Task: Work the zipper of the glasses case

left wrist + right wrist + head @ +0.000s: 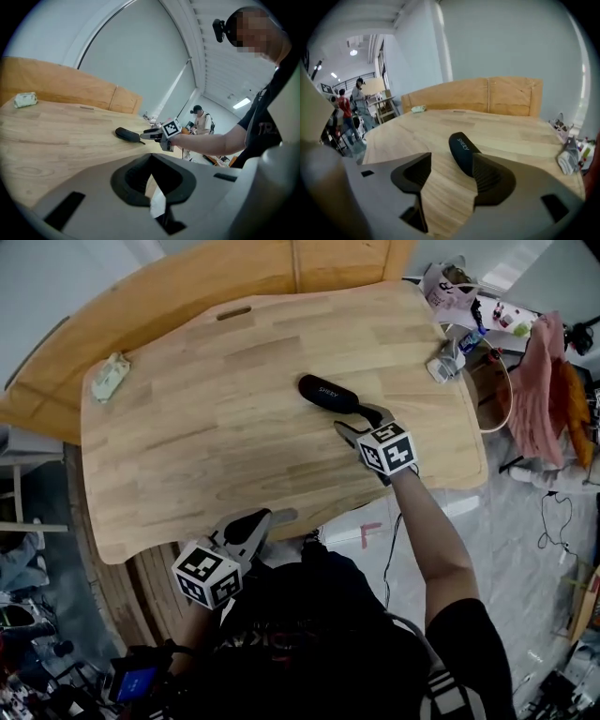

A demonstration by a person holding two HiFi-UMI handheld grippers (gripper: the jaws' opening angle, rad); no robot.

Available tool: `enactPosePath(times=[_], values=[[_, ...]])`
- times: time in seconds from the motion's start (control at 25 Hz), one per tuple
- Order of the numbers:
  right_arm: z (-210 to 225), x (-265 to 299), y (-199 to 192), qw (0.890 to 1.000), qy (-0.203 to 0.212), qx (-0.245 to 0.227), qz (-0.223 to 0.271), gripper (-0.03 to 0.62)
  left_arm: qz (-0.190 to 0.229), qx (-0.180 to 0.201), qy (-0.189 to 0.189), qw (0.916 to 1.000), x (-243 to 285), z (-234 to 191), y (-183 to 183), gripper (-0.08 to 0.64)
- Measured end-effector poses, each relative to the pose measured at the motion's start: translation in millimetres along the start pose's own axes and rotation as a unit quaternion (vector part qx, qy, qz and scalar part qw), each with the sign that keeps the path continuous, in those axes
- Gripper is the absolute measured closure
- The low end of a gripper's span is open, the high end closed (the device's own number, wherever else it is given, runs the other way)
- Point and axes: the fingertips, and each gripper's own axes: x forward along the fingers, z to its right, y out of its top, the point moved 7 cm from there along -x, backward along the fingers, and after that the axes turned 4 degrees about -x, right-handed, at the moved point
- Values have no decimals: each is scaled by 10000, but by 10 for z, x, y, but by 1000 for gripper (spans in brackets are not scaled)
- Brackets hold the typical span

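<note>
Glasses case (328, 395): a black, elongated one with white lettering on top, lying flat on the wooden table (187, 456), right of the middle and angled across the grain. No view shows its zipper clearly.

Nearest the person, the left gripper (272, 518) hangs at the table's near edge, pointing in over the wood and well apart from the case. In the left gripper view its jaws are pressed together (151, 173), with only a thin sliver of light between the pads and nothing in them. That view shows the case (127, 134) far across the table.

Further in, the right gripper (349, 418) comes at the case's near end from the right, its marker cube (387, 448) facing up. In the right gripper view its jaws are spread wide (452, 164). The case (461, 150) lies just ahead of them, and its near end reaches in beside the right-hand pad, which covers part of it. Neither pad presses on the case, and whether that pad touches it cannot be told.

Beyond, a small pale green packet (110, 378) sits near the table's far left corner, and a grey folded bundle (448, 362) at its far right corner. A second wooden board (141, 306) stands past the far edge. People (347, 112) stand in the background of the room.
</note>
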Motion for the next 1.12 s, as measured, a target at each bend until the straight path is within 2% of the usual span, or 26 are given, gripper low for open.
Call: enactPosePath(times=[0.12, 0.28, 0.52, 0.64, 0.84, 0.96, 1.12], values=[[218, 258, -14, 9967, 23, -536, -607, 278, 8, -86, 155, 9998, -13, 10, -1, 549], [368, 567, 14, 9861, 181, -1187, -1146, 247, 24, -195, 336, 9992, -32, -1, 15, 549], [417, 866, -3, 9696, 482, -1742, -1652, 221, 82, -410, 575, 9975, -85, -33, -4, 549], [432, 922, -69, 9652, 543, -1772, -1846, 222, 121, -558, 656, 9962, -117, -11, -21, 549], [495, 974, -72, 9681, 491, -1639, -1830, 227, 101, -624, 684, 9957, -111, -37, -23, 549], [485, 904, -40, 9749, 486, -1419, -1643, 242, 120, -614, 642, 9960, -100, -33, -26, 549], [402, 715, 77, 9870, 581, -986, -1129, 250, 134, -545, 549, 9969, -85, 7, -25, 549]])
